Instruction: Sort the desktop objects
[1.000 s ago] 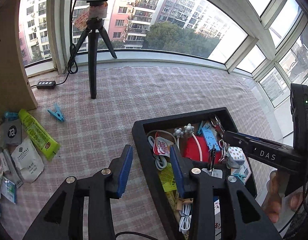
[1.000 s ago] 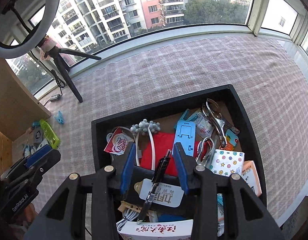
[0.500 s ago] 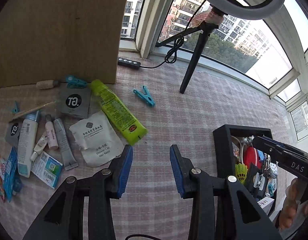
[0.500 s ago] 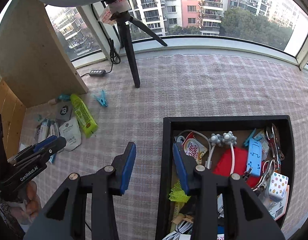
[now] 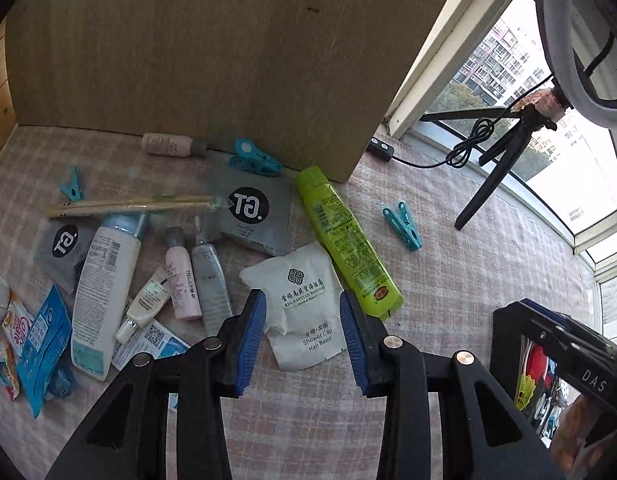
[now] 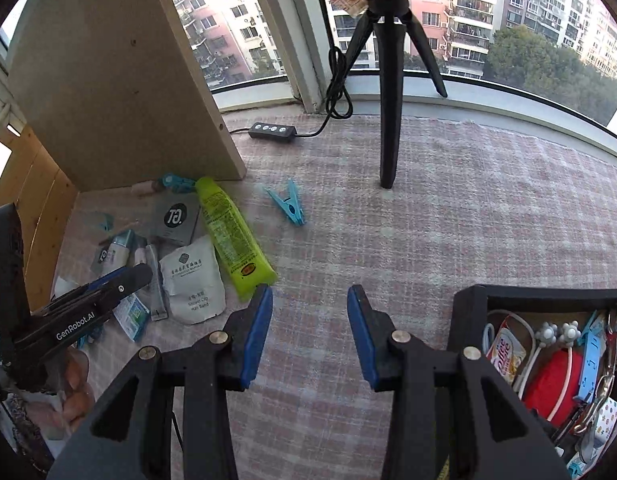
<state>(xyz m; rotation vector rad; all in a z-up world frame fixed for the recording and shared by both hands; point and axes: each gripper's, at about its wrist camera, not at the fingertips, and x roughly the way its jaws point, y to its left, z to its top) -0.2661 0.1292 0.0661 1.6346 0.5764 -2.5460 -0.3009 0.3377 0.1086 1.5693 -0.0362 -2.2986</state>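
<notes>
My left gripper (image 5: 302,336) is open and hangs over a white shower-cap sachet (image 5: 304,304) that lies flat on the checked cloth; its pads do not press on the sachet. Right of the sachet lies a green tube (image 5: 344,240), and behind it a grey pouch (image 5: 250,216). To the left lie a white bottle (image 5: 104,280) and small tubes (image 5: 182,280). My right gripper (image 6: 310,320) is open over bare cloth, between the green tube (image 6: 228,236) and the black box (image 6: 468,312), which is full of small items.
A wooden board (image 5: 188,60) stands upright behind the pile. A tripod (image 6: 388,120) with a cable and switch (image 6: 272,131) stands by the window. A blue clothespin (image 6: 288,204) lies loose on the cloth. A hand (image 6: 76,392) holds the left gripper.
Both grippers have swung left, away from the black box and toward the pile of toiletries. The left one now hangs over the white sachet. Their jaws stand as wide as before.
</notes>
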